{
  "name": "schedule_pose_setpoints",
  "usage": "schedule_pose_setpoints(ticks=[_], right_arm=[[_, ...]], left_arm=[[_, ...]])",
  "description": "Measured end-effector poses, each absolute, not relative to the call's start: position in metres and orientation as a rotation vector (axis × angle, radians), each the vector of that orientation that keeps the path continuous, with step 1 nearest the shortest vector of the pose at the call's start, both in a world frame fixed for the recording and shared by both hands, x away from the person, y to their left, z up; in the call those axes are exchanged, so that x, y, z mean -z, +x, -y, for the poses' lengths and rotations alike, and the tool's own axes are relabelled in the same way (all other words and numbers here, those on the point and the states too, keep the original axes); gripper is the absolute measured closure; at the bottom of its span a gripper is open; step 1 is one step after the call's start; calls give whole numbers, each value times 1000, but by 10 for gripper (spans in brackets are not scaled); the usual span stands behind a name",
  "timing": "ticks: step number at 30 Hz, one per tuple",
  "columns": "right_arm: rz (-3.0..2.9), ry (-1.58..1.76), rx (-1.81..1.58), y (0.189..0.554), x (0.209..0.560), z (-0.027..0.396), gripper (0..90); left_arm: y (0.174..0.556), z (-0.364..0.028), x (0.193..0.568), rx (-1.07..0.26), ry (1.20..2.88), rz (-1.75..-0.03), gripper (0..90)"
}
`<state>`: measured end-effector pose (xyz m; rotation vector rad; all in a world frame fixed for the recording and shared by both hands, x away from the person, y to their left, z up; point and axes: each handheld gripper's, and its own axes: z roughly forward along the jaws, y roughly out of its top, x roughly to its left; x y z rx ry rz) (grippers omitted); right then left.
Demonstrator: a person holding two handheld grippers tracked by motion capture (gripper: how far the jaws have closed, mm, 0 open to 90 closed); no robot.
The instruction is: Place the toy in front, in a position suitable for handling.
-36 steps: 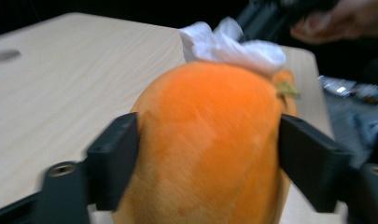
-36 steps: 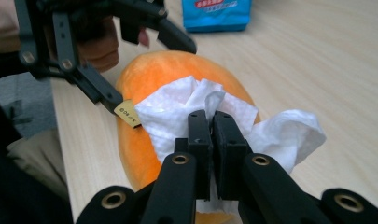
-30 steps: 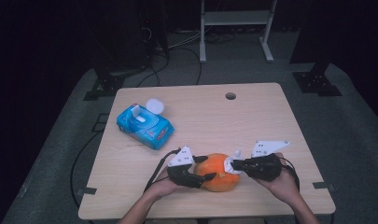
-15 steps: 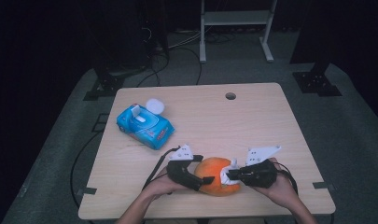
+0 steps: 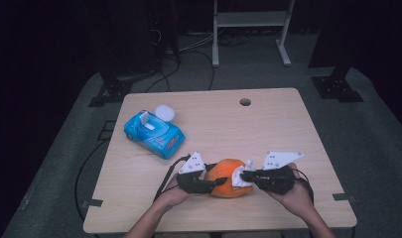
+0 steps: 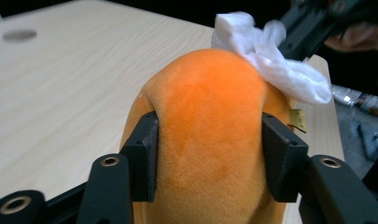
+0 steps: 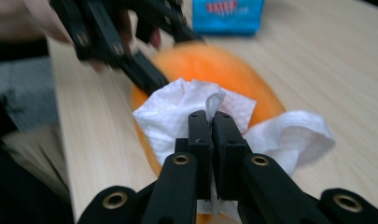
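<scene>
1. High view: an orange plush point(image 5: 228, 177) sits near the table's point(image 5: 288, 124) front edge, between the two grippers. The left gripper point(image 5: 211, 184) comes in from the plush's left side, the right gripper point(image 5: 243, 175) from its right, each carried by a hand entering from the bottom; the forearms slant inward so the tools meet nose to nose. A white wipe point(image 5: 242, 174) lies against the plush's right shoulder. Farther back on the left rests a blue wipe pack point(image 5: 153, 133), well apart from the work, probably the source of the wipe.

2. Left gripper view: the jaws stand on either flank of the plush point(image 6: 210, 135), pads pressed into the fabric, which bulges between them. They have just been closing, and the plush is held between them. I judge this grip is meant to steady the soft toy so it does not slide while it is rubbed. The gripper lies roughly level, low over the table. The wipe point(image 6: 270, 60) drapes over the far top of the plush.

3. Right gripper view: the jaws are pinched nearly together on a fold of the wipe point(image 7: 196, 112), whose loose ends spread over the plush point(image 7: 214, 65). The tight pinch keeps the thin sheet from slipping during cleaning. This gripper points slightly downward toward the plush, with the left gripper point(image 7: 147, 74) blurred beyond.
</scene>
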<state>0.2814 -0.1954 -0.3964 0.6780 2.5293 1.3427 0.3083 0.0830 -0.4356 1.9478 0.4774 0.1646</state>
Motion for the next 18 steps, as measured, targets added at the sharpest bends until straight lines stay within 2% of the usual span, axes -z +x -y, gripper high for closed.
schedule_pose_setpoints(ticks=[7, 13, 18], right_arm=[[-2533, 762, -1268, 286, 408, 215, 864], [-2468, 739, -1354, 285, 399, 201, 861], [-2498, 780, -1289, 289, 410, 210, 862]], left_arm=[[312, -88, 441, -125, 1931, -509, 414], [307, -83, 440, -159, 1960, -453, 384], [308, -86, 442, -151, 1959, -455, 376]])
